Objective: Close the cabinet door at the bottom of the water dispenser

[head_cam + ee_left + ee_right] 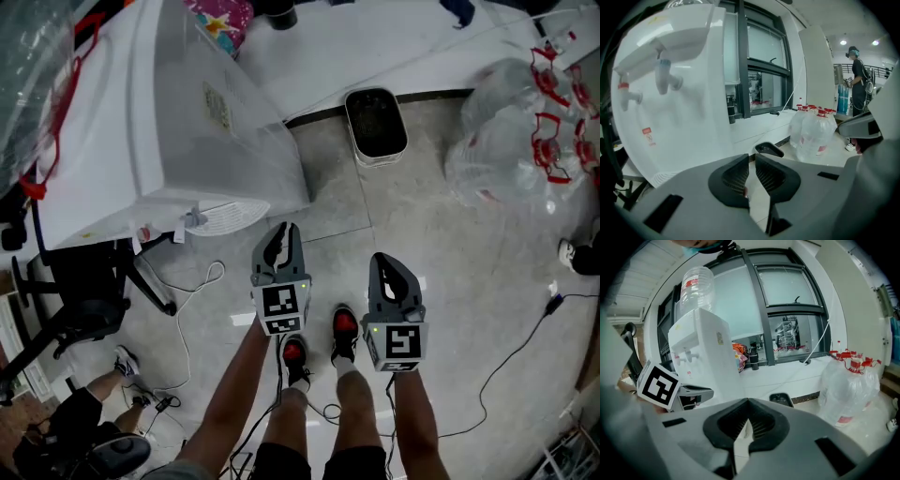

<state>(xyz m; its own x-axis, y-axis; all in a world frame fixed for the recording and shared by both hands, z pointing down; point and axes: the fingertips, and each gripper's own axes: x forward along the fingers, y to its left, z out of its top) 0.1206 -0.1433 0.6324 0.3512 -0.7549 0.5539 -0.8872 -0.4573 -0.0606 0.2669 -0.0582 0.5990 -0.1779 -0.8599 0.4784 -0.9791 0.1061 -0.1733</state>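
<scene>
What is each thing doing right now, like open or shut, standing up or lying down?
left gripper: jaws a crack apart, nothing between them.
right gripper: jaws shut, empty.
water dispenser: standing upright, with a bottle upside down on top.
cabinet door: hidden, so I cannot tell if it is open or shut.
black tray: flat on the floor by the wall, open side up.
bagged bottles: heaped on the floor in clear bags.

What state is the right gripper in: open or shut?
Shut. The right gripper view shows the right gripper with jaws meeting at the tips, nothing between them.
</scene>
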